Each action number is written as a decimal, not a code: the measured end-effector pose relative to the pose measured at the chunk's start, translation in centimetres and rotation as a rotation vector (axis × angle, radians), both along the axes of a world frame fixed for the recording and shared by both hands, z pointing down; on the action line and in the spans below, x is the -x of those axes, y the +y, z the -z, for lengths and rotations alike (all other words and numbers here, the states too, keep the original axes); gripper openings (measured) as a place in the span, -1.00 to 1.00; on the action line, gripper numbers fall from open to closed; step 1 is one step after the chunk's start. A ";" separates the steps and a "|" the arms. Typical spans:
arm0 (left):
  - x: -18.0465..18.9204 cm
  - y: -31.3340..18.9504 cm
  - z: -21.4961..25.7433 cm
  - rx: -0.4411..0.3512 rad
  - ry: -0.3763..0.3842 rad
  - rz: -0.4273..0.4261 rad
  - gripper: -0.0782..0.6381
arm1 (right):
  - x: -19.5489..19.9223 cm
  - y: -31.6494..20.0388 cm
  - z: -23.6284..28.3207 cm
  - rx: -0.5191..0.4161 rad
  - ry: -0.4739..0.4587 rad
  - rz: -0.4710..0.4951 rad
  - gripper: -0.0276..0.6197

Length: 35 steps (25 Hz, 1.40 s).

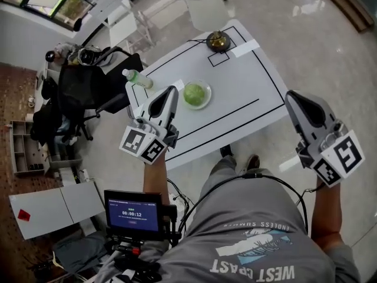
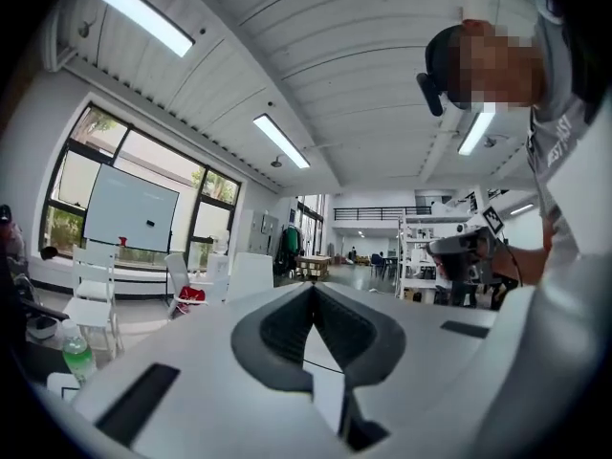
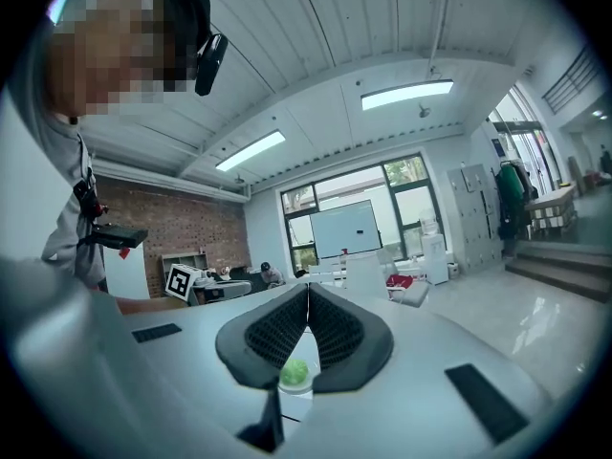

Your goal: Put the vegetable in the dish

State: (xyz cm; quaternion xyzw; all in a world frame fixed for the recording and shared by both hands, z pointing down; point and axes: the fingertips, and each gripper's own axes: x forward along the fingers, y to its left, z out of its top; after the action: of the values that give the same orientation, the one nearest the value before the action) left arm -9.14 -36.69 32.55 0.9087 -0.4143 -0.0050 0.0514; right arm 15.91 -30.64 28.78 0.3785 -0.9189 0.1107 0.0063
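Observation:
A green leafy vegetable (image 1: 196,93) lies in a clear glass dish (image 1: 206,102) on the white table (image 1: 247,87), near its left side. My left gripper (image 1: 171,91) is held up over the table's left front edge, just left of the dish, jaws shut with nothing between them. My right gripper (image 1: 292,96) hovers off the table's right front corner, also shut and empty. In the left gripper view the left gripper (image 2: 313,289) points level across the room. In the right gripper view the vegetable (image 3: 295,372) shows low behind the closed tips of the right gripper (image 3: 308,288).
A plastic bottle (image 1: 136,78) lies at the table's left edge. A brass object (image 1: 218,40) and a white slip (image 1: 244,48) sit at the far end. A black chair (image 1: 88,90) stands left, a white chair (image 1: 206,5) beyond, a small monitor (image 1: 134,212) near my waist.

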 end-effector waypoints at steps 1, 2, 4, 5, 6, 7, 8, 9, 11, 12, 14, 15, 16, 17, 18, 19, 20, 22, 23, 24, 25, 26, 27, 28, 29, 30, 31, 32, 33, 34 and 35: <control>-0.2 1.1 0.8 -0.011 -0.009 0.008 -0.77 | -0.4 0.3 0.2 -0.008 -0.008 0.011 -0.89; -0.5 2.2 1.5 -0.022 -0.016 0.015 -0.77 | -0.7 0.7 0.4 -0.012 -0.016 0.021 -0.89; -0.9 4.3 2.9 -0.040 -0.030 0.029 -0.77 | -1.2 1.5 0.5 -0.013 -0.032 0.040 -0.89; -1.0 5.3 3.5 -0.049 -0.040 0.036 -0.77 | -1.3 1.8 0.5 -0.011 -0.040 0.048 -0.89; -1.0 6.1 4.0 -0.059 -0.050 0.043 -0.77 | -1.3 2.1 0.4 -0.010 -0.047 0.055 -0.89; -0.9 6.9 4.5 -0.069 -0.063 0.050 -0.77 | -1.1 2.5 0.4 -0.008 -0.054 0.061 -0.89; -0.7 7.7 4.9 -0.080 -0.079 0.058 -0.77 | -0.8 2.9 0.3 -0.008 -0.062 0.069 -0.89; -0.3 8.4 5.3 -0.092 -0.094 0.065 -0.77 | -0.4 3.3 0.2 -0.008 -0.070 0.078 -0.89; 0.5 9.7 6.0 -0.113 -0.112 0.075 -0.77 | 0.7 4.3 -0.1 -0.008 -0.081 0.099 -0.89; 0.9 10.5 6.3 -0.120 -0.114 0.078 -0.77 | 1.3 4.9 -0.2 -0.009 -0.082 0.110 -0.89; 2.0 12.0 6.8 -0.134 -0.112 0.083 -0.77 | 2.7 6.1 0.0 -0.012 -0.071 0.127 -0.89; 2.6 12.6 7.0 -0.142 -0.110 0.086 -0.77 | 3.4 6.5 0.1 -0.016 -0.065 0.132 -0.89; 3.2 13.2 7.1 -0.150 -0.106 0.088 -0.77 | 4.1 6.9 0.2 -0.020 -0.060 0.137 -0.89; 3.8 13.5 7.1 -0.157 -0.100 0.088 -0.77 | 4.8 7.1 0.2 -0.025 -0.056 0.140 -0.89; 4.5 14.0 7.0 -0.164 -0.094 0.087 -0.76 | 5.7 7.4 0.4 -0.035 -0.047 0.142 -0.89; 5.2 14.7 6.9 -0.170 -0.087 0.084 -0.77 | 6.7 7.9 0.9 -0.048 -0.034 0.141 -0.89; 6.0 15.9 7.0 -0.175 -0.080 0.079 -0.77 | 7.9 8.9 1.4 -0.058 -0.021 0.137 -0.89; 8.2 19.5 7.4 -0.181 -0.063 0.063 -0.77 | 10.1 12.4 2.1 -0.064 -0.008 0.121 -0.89; 9.4 21.5 7.6 -0.183 -0.056 0.054 -0.76 | 11.2 14.5 2.3 -0.059 -0.010 0.112 -0.89; 10.6 23.3 7.7 -0.185 -0.052 0.044 -0.76 | 12.2 16.5 2.2 -0.052 -0.016 0.103 -0.89; 11.7 25.0 7.7 -0.187 -0.048 0.036 -0.77 | 13.2 18.4 2.2 -0.049 -0.019 0.095 -0.89; 12.8 26.5 7.6 -0.190 -0.045 0.028 -0.77 | 14.3 20.1 2.2 -0.050 -0.016 0.089 -0.89; 13.8 27.8 7.4 -0.194 -0.040 0.022 -0.77 | 15.4 21.6 2.2 -0.055 -0.008 0.087 -0.89; 14.7 28.9 7.3 -0.200 -0.031 0.015 -0.76 | 16.4 23.1 2.2 -0.061 0.004 0.086 -0.89; 15.5 30.0 7.2 -0.205 -0.020 0.009 -0.77 | 17.3 24.5 2.2 -0.066 0.018 0.084 -0.89; 16.2 31.0 7.1 -0.209 -0.009 0.002 -0.76 | 18.0 25.8 2.2 -0.071 0.031 0.080 -0.89; 16.8 32.0 7.0 -0.212 0.001 -0.005 -0.77 | 18.6 27.1 2.4 -0.075 0.040 0.074 -0.89; 17.2 32.9 6.9 -0.212 0.009 -0.012 -0.77 | 19.0 28.5 2.6 -0.080 0.046 0.066 -0.89; 17.5 33.7 6.8 -0.213 0.016 -0.020 -0.76 | 19.2 29.8 2.9 -0.085 0.051 0.057 -0.89; 17.5 34.6 6.8 -0.213 0.021 -0.029 -0.76 | 19.3 31.1 3.1 -0.090 0.056 0.050 -0.89; 17.4 35.6 6.8 -0.214 0.025 -0.039 -0.76 | 19.2 32.4 3.4 -0.094 0.063 0.043 -0.89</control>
State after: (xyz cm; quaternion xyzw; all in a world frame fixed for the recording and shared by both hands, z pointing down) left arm -26.52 -1.14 25.76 0.9168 -0.3928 -0.0596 -0.0408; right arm -3.30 1.80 25.40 0.3619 -0.9304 0.0552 0.0197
